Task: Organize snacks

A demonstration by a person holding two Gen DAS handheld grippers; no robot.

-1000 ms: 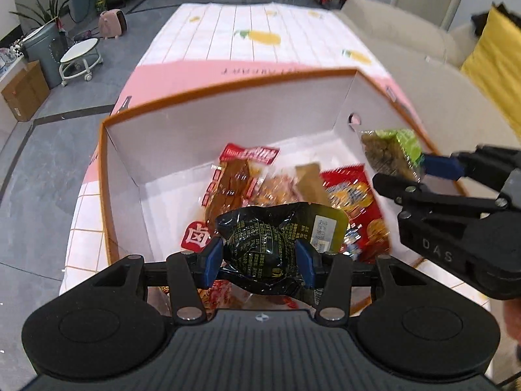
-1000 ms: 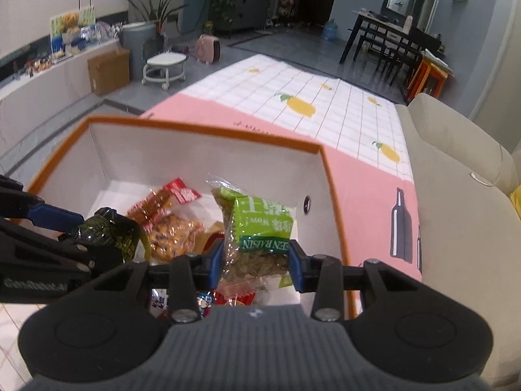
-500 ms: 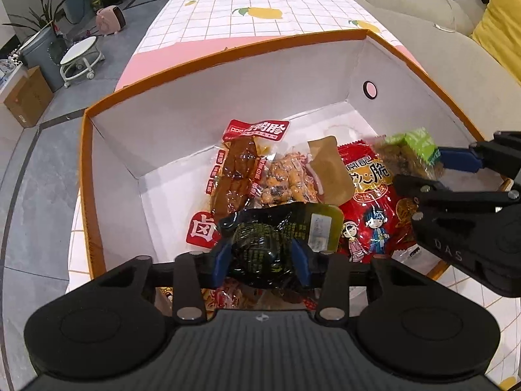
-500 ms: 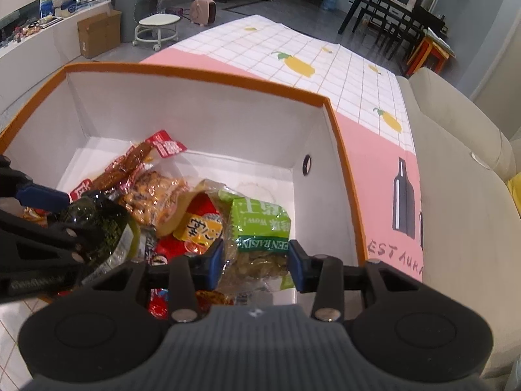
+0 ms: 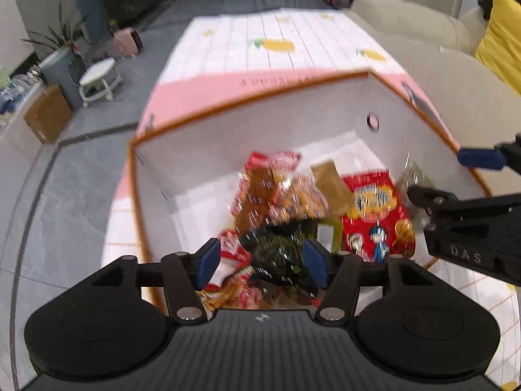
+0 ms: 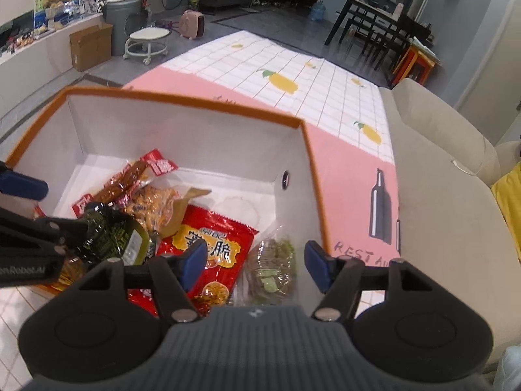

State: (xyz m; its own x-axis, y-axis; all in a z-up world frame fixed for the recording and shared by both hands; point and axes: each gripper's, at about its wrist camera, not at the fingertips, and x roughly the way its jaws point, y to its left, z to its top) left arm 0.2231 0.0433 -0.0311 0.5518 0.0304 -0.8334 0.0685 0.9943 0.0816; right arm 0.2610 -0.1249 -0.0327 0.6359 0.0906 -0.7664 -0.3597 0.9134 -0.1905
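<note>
A white box with an orange rim (image 5: 260, 137) (image 6: 182, 130) stands on the table and holds several snack packets. My left gripper (image 5: 260, 260) hovers over its near left part. Its jaws are opening, and a black packet (image 5: 280, 247) (image 6: 107, 228) lies loose between and below the pads, blurred. My right gripper (image 6: 257, 265) is over the box's right corner. Its jaws are opening too. A green raisin packet (image 6: 273, 267) lies on the box floor under them, untouched. A red packet (image 6: 208, 244) (image 5: 374, 208) and a brown sausage packet (image 6: 123, 185) lie beside these.
The box sits on a pink and white checked tablecloth with lemons (image 6: 283, 75). A beige sofa (image 6: 439, 179) runs along the table's right side, with a yellow cushion (image 5: 501, 32) on it. A white stool (image 6: 146, 39) and a cardboard box (image 6: 91, 45) stand on the floor at far left.
Both grippers have spread their jaws. The black packet left the left pads and the green packet dropped from the right pads onto the box floor. The left view pulled back and up.
</note>
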